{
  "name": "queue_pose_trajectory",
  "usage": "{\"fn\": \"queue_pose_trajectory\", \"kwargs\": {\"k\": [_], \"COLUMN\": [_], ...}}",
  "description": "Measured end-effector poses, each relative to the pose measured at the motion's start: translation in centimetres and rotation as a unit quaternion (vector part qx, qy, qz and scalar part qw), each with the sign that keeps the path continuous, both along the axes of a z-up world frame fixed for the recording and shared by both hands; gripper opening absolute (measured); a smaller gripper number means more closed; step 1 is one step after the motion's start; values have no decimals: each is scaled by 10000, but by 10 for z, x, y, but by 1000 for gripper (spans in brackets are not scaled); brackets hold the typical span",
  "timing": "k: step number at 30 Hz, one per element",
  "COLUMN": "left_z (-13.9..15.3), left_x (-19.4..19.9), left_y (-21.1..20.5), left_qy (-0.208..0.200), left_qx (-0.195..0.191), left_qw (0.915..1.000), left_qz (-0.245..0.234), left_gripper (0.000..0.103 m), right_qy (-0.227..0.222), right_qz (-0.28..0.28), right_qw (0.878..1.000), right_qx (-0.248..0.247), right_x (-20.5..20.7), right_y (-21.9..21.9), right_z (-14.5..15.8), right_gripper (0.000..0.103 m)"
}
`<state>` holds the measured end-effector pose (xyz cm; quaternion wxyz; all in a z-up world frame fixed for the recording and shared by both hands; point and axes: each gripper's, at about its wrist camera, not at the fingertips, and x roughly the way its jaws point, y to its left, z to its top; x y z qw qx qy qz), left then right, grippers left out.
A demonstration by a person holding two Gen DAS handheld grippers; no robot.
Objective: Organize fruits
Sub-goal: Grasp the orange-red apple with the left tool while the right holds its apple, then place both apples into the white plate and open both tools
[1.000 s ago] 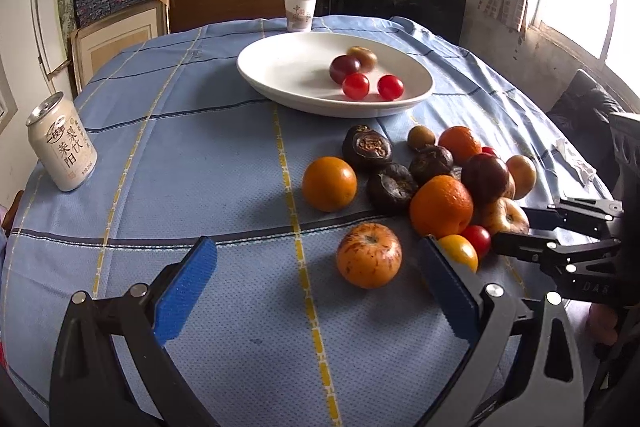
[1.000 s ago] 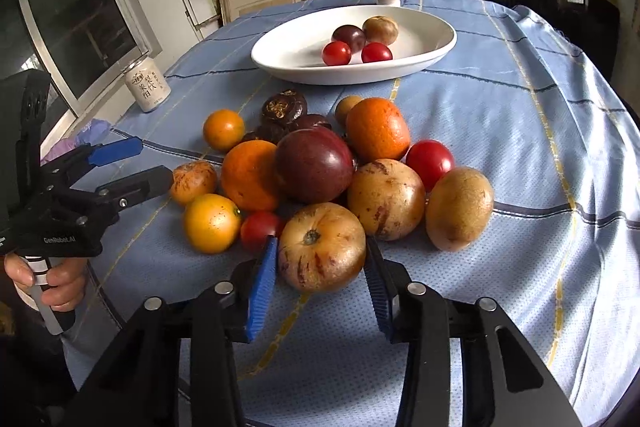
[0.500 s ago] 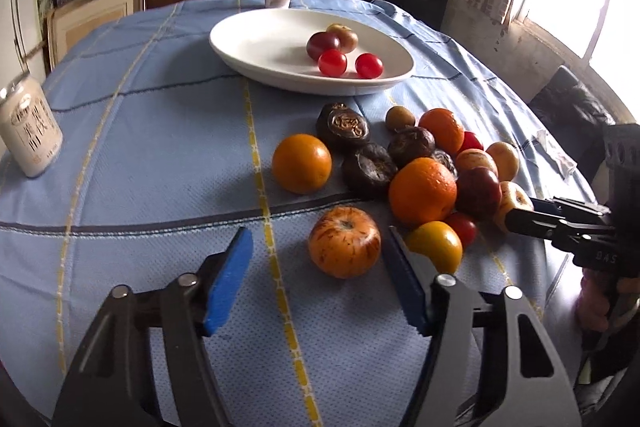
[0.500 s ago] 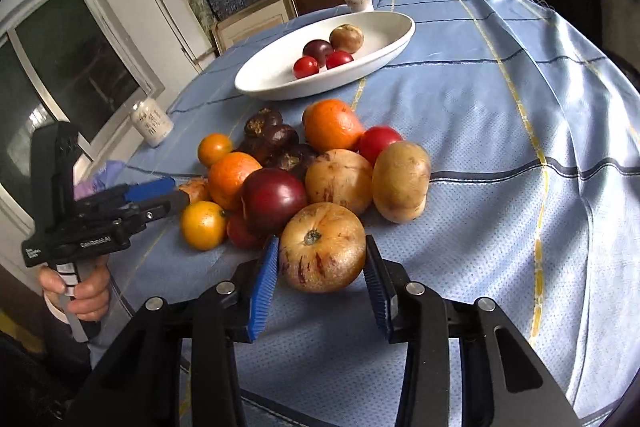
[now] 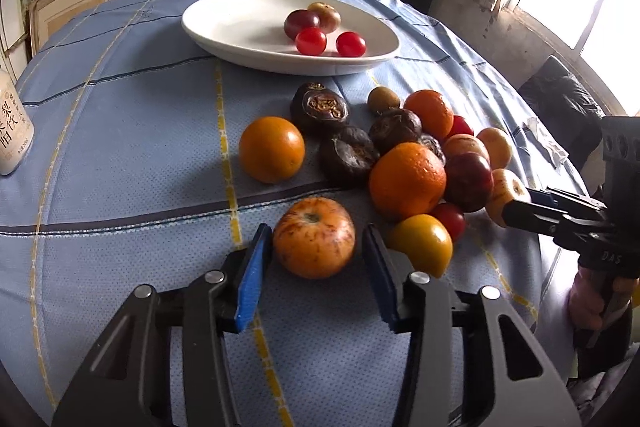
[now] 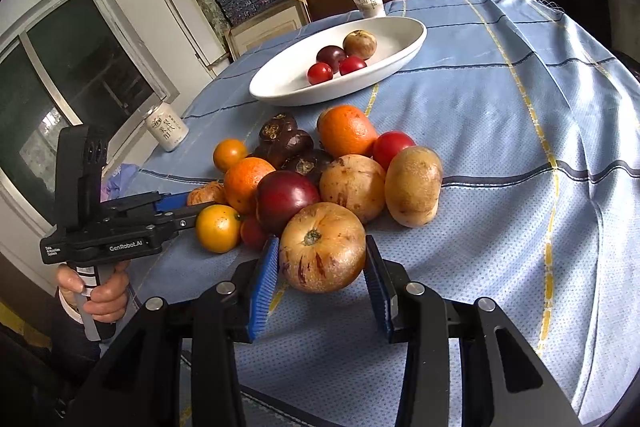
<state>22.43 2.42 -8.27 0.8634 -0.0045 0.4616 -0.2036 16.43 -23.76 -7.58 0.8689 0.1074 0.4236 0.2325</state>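
Right now your white dish (image 5: 240, 27) holds four pieces: two small red tomatoes (image 5: 311, 41), a dark plum (image 5: 301, 20) and a brownish round fruit (image 5: 326, 14) behind it. All the other fruit lies in a heap on the blue-clothed surface (image 5: 120, 147), near the dish but outside it.

Your left tongs (image 5: 316, 259) are closing around an orange, speckled fruit (image 5: 314, 247) at the near edge of the heap; the left pad looks to be at its skin, while a sliver of gap shows at the right pad. Your right tongs (image 6: 322, 267) pinch a pale streaked fruit (image 6: 323, 247), both blue pads pressed to its sides.

From the left view you see the lone orange (image 5: 272, 149) set apart from the heap and the dark wrinkled fruits (image 5: 348, 155) plainly. Only the right view shows the tan oval fruit (image 6: 414, 185) in full, the whole can (image 6: 167, 129) and your hand (image 6: 98, 291) gripping the left handle. A paper cup (image 6: 367, 1) stands beyond the dish.
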Motion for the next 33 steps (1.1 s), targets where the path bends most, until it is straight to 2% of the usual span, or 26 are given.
{"fn": "queue_pose_trajectory", "kwargs": {"k": [4, 16, 20, 22, 24, 28, 33], "left_z": [0, 2, 16, 30, 50, 78, 82], "left_x": [2, 1, 2, 8, 20, 63, 132], "left_y": [3, 14, 20, 20, 19, 19, 10], "left_qy": [44, 77, -20, -135, -357, -422, -223], "left_qx": [-150, -464, -630, -512, -410, -613, -543], "left_qw": [9999, 9987, 9979, 9986, 9985, 9972, 9976], "left_qz": [30, 215, 163, 71, 32, 102, 379], "left_gripper": [38, 38, 38, 38, 38, 38, 38], "right_qy": [-3, -167, -2, -77, -270, -585, -137], "right_qz": [26, -26, 129, 273, 355, 198, 55], "right_qw": [9999, 9997, 9996, 9991, 9985, 9981, 9998], "right_qx": [97, 201, 261, 307, 321, 76, 138], "right_x": [0, -5, 0, 6, 19, 61, 131], "right_y": [-2, -6, -4, -2, 1, 17, 33], "right_z": [0, 5, 13, 27, 48, 75, 63], "right_gripper": [42, 42, 42, 42, 42, 42, 42]}}
